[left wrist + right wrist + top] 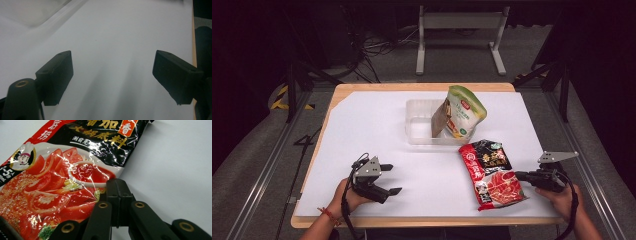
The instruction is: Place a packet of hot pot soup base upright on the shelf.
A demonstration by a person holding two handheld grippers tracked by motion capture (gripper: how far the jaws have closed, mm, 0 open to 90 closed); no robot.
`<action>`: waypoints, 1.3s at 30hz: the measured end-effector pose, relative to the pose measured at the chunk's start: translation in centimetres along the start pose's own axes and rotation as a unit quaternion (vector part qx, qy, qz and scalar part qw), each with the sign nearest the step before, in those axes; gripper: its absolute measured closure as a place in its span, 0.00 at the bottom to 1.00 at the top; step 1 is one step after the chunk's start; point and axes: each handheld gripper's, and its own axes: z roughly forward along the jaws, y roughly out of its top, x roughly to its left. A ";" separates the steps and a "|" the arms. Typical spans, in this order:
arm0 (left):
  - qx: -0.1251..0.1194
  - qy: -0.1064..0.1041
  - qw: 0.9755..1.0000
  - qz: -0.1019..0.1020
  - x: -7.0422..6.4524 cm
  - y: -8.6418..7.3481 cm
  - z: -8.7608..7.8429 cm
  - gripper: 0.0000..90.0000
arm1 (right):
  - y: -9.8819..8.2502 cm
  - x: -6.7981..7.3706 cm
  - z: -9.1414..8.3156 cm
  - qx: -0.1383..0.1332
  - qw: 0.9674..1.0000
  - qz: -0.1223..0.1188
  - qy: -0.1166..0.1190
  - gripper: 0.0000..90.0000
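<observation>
Dark room with cable clutter and a grey metal stand (460, 37) behind; white-topped desk (377, 130) with a wooden rim, lit evenly. Near the right front of the desk, a flat red-and-black sauce pouch (491, 172), glossy and crinkled, lying face up just in front of a clear plastic tray (419, 125) where a green-and-white stand-up bag (464, 112) leans. Right claw (518, 175) closed tight, tips together at the pouch's right edge; in the right gripper view the closed tips (117, 188) sit right at the film's border, but whether any film is pinched between them cannot be told. Left claw (390, 178) wide open, hovering over bare desk, nothing between its pads (58, 75). Pouch probably soft and floppy, likely to sag and fold when lifted by one side; slick film, likely to slip. Best taken at the flat sealed edge rather than the bulging middle, perhaps with the left claw supporting the opposite side. Smooth desk surface, little friction to stop sliding.
</observation>
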 end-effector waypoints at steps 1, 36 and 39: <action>0.002 -0.001 1.000 0.000 0.0 0.0 0.0 0.20 | 0.2 0.3 0.1 0.003 1.000 -0.005 0.001 1.00; 0.007 -0.026 1.000 0.002 -0.7 1.1 1.2 0.20 | 1.5 5.3 3.5 0.017 0.992 -0.041 0.121 1.00; 0.009 -0.027 1.000 0.005 -0.9 1.2 1.4 0.20 | 1.6 6.0 3.9 0.017 0.990 -0.046 0.132 1.00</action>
